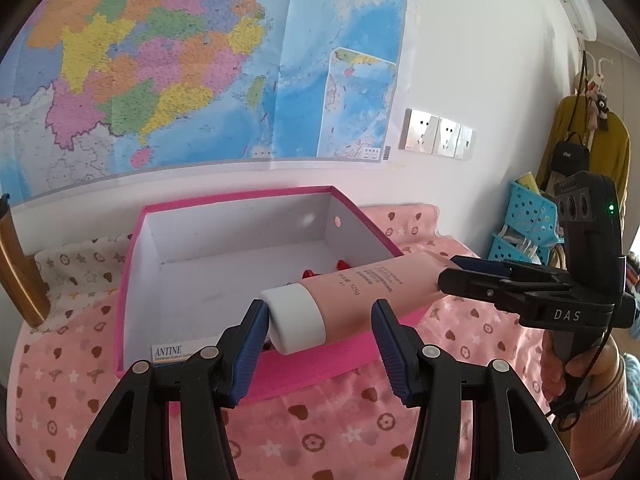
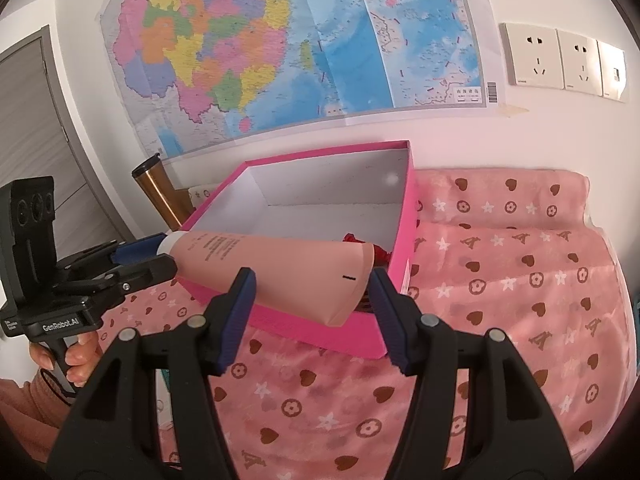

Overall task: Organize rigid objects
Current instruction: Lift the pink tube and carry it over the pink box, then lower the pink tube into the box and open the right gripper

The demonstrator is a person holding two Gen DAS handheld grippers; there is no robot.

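The pink tube [image 1: 352, 292] hung level above the pink box's [image 1: 248, 376] near rim — long axis spanning tool to tool; the left tool [image 1: 320, 344] flanked its white cap [image 1: 294, 318], pads apart, not clamping; the right tool [image 2: 312, 312] bracketed its crimped end — whether it gripped, I could not tell.

Home bedroom: bed under a pink heart-print blanket [image 2: 500, 280], colourful wall map [image 1: 200, 60], wall sockets [image 2: 560, 60], clothes and bags on hooks [image 1: 588, 140].
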